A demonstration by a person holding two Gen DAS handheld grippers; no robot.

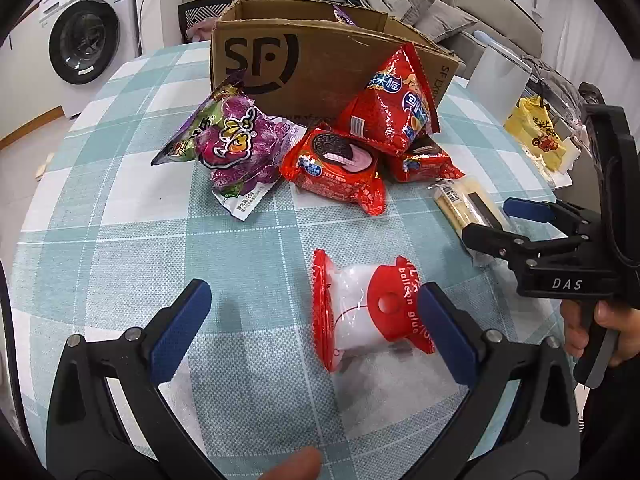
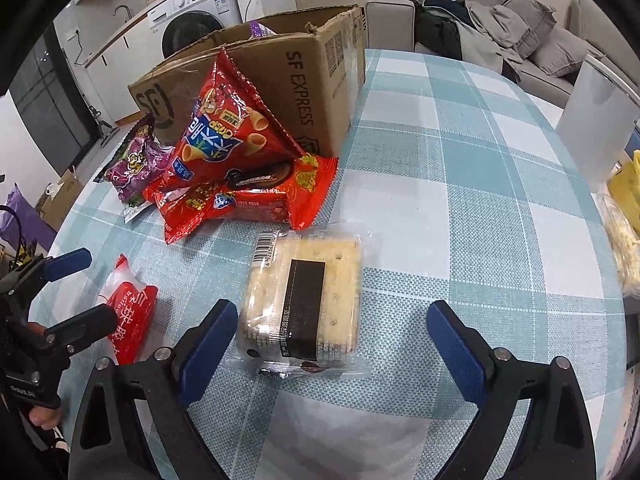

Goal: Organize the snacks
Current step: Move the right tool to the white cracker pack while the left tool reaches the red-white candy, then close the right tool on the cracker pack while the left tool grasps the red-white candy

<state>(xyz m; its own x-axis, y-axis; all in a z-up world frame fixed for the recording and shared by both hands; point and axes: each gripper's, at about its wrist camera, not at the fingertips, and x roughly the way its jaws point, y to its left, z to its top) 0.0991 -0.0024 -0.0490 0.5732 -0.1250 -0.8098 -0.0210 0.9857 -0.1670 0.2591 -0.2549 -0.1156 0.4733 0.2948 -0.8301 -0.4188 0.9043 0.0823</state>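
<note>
Left tongs (image 1: 314, 330) spread around the red-and-clear packet (image 1: 366, 310) lying on the bench (image 1: 120, 208). Right tongs (image 2: 332, 344) spread around the cracker pack (image 2: 306, 300). Remaining snacks (image 1: 340, 152) are piled against the open box (image 1: 320, 68).

We are in a home: a washer (image 1: 86, 40) stands by the wall, a grey sofa (image 2: 532, 36) is heaped with clothes (image 2: 472, 28), and our bench (image 2: 460, 168) wears a checked household cloth.
</note>
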